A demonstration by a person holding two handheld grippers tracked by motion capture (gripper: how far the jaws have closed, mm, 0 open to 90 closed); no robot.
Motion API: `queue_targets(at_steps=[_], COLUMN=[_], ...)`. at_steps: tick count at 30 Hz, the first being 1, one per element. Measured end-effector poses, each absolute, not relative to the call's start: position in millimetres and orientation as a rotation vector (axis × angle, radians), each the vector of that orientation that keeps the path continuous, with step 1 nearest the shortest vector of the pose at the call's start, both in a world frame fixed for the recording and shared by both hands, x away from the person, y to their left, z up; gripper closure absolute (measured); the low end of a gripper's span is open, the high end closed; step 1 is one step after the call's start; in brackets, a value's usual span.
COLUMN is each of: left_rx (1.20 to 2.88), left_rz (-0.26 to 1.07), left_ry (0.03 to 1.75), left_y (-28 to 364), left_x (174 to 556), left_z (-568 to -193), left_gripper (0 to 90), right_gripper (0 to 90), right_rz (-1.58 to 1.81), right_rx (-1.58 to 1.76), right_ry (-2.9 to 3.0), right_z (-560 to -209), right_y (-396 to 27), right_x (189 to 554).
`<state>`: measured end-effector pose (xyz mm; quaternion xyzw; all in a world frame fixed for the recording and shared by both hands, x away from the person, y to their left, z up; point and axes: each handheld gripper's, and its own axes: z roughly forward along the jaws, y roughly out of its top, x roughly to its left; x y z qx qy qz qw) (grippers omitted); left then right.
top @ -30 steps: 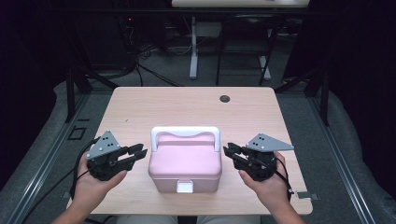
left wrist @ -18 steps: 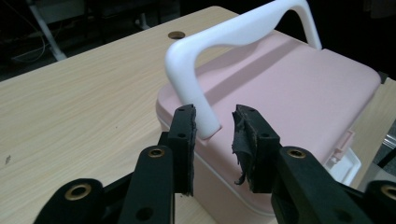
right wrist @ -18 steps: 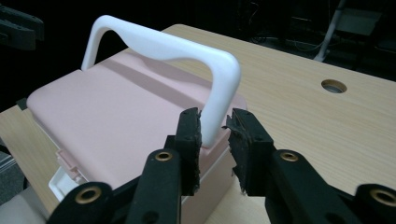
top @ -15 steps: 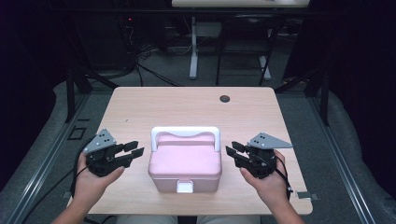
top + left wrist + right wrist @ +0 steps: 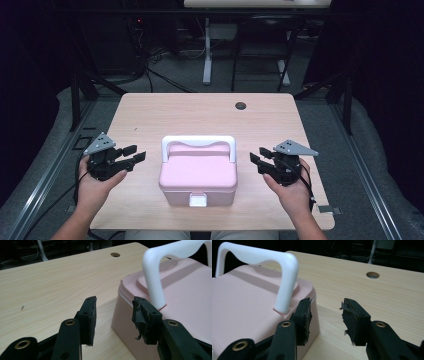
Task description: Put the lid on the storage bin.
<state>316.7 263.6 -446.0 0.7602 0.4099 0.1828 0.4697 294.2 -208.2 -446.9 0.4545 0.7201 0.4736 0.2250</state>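
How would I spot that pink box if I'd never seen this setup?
Find the pale wooden table. Near its front edge, midway between the person's two hands, sits the pink box. Its white arched handle and small white front latch single it out.

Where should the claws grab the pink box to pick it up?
Probably the white handle. It stands upright over the pink box lid, with a gap under its top bar, so a claw could come down from above and close across that bar. The box's smooth, wide sides look harder to pinch.
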Motion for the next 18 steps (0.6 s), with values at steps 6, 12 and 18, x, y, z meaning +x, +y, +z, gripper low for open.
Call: queue_targets(at_steps=[6,12,18], left_rx=[1.848,1.821,1.787], left_rz=[0.468,0.489,0.485], left_ry=[1.034,1.06,1.1], left_y=[271.6,276.8,283.3], left_x=[319.4,319.2,320.9], left_z=[-456.3,-468.1,-477.8], left_gripper=[52.7,52.2,51.8], right_gripper=[55.8,53.0,51.9], right_rz=[1.272,1.245,1.238], right_rx=[1.283,1.31,1.34], right_ry=[1.954,1.928,1.898], right_z=[-459.5,-472.0,-482.5], right_y=[-213.3,-217.3,-224.3], right_x=[299.4,302.9,302.7])
